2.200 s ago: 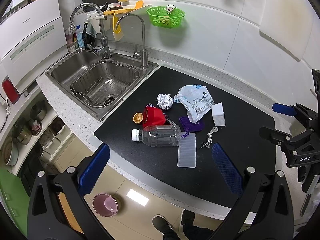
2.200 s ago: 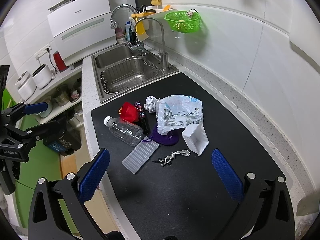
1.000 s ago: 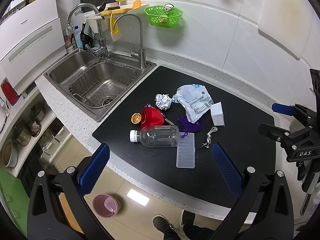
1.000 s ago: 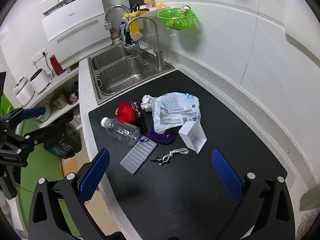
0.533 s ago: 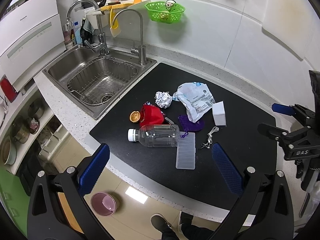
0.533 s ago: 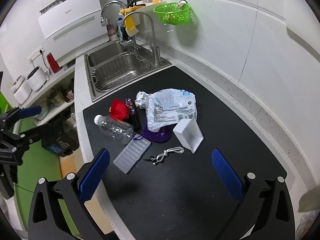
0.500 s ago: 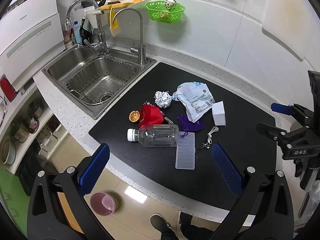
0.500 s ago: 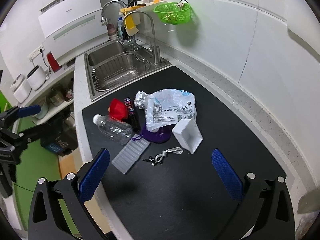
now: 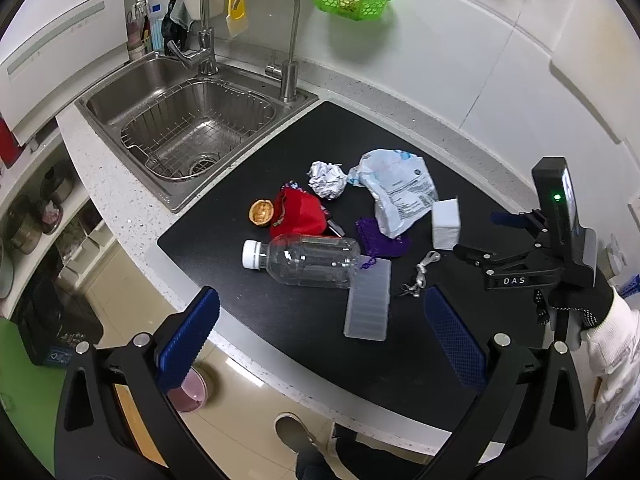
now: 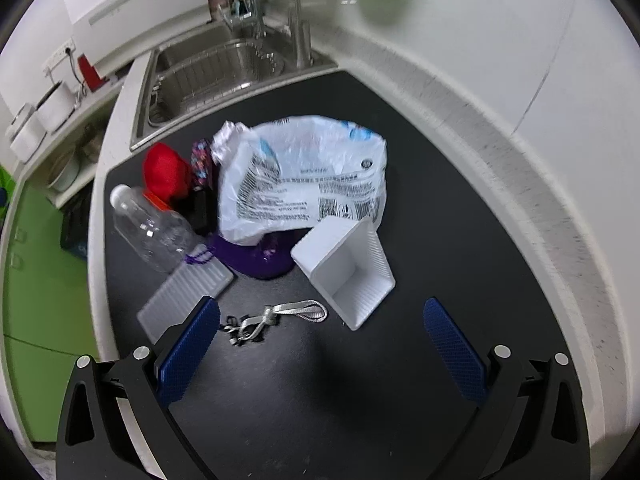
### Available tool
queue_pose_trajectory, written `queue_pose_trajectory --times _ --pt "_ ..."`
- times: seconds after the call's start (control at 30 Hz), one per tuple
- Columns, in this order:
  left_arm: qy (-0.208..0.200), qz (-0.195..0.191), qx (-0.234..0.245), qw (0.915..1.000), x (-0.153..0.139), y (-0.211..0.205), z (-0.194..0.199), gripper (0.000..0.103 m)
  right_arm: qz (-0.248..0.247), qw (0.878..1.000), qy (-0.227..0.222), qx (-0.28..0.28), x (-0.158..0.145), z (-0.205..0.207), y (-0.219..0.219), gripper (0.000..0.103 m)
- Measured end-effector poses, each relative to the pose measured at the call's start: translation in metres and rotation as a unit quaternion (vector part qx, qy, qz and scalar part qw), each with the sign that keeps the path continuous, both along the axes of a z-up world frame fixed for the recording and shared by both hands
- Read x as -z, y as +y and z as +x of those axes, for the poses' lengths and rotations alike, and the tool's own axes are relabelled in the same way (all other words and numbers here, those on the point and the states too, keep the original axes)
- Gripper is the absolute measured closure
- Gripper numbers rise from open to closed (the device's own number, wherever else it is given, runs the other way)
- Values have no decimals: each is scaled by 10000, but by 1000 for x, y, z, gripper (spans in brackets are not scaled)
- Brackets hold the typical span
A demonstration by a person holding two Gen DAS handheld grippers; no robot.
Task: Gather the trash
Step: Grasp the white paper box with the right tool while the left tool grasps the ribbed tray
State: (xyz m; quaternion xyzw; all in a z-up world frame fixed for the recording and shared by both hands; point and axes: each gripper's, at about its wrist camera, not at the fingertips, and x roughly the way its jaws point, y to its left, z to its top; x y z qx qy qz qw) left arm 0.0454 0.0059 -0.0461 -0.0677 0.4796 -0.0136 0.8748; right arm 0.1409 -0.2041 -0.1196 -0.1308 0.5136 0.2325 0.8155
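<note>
- Right gripper [image 10: 320, 344] is hanging spread wide and empty over the black mat [image 10: 360, 400], its view blurring, with the white tray [image 10: 344, 268] sitting just ahead between the blue pads and the silver cord [image 10: 276, 318] lying ahead toward its left pad.
- Left gripper [image 9: 320, 336] is also standing wide apart and holding nothing, hovering off the counter edge, with the clear plastic bottle [image 9: 308, 258] lying ahead of it and the ribbed clear lid [image 9: 370, 300] just beyond its fingertips.
- Trash is sitting in one cluster ahead of both claws: crumpled foil ball [image 9: 327, 179], printed plastic bag [image 10: 304, 180], red pouch [image 9: 298, 214] and purple cloth [image 9: 384, 236], the bag overlapping the cloth.
- Judging by this, the collecting is only beginning; nothing is being gripped yet, and the right claw seems to be approaching the tray or bag.
- Next move is calling for lowering over one piece and closing squarely; the thin bag is likely needing a pinch on a raised fold.
- Writing: "DAS" is showing on the right handle's clamp; "Panasonic" appears on the white appliance [image 9: 60, 40]; the bag's print and barcodes are too blurred to read.
</note>
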Motion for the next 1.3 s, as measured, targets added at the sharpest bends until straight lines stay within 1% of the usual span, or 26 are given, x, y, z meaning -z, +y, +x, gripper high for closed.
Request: queue_pose_trajectory --times 0.07,0.13,0.17,0.2,0.27,0.3,0.33,0.37,0.4,0.47,0.57,0.7,0.9,1.13,1.3 --pt "16 45 -21 10000 4 0 3 3 -4 9999 72 -112 10 5 2 6" --pt "33 86 -23 10000 9 -1 5 3 9 9996 215 -190 21 11 5 17" --pt "50 95 -14 9999 11 -1 7 3 -15 9994 275 -205 24 15 5 29" --pt "72 97 -5 9999 13 -2 8 3 -53 9991 341 -227 29 18 6 33" --pt "127 52 19 9999 18 -4 11 3 -104 9987 396 -298 36 22 7 47" --pt "161 18 41 9999 21 -5 13 3 -107 9985 417 -344 39 24 8 56" --pt "181 -5 59 9998 23 -5 14 3 -115 9984 424 -362 41 25 8 61" --pt "196 -16 73 9998 25 -6 15 3 -110 9984 424 -370 41 26 8 74" --pt "200 -27 89 9998 27 -7 16 3 -111 9983 415 -385 41 26 8 89" --pt "227 -55 144 9996 32 -11 19 3 -92 9986 349 -392 40 26 7 100" --pt "274 -57 236 9993 41 -17 24 3 93 9992 255 -297 33 28 2 101" --pt "397 -38 334 9986 60 -29 31 3 237 9996 77 -123 17 25 -7 101" --pt "685 78 439 9967 102 -47 45 3 350 9994 -50 -22 -4 17 -19 101" --pt "912 230 509 9943 133 -63 53 3 389 9992 -17 31 -7 12 -23 101" --pt "969 421 483 9932 147 -71 56 3 439 9990 -15 51 -8 12 -29 101"
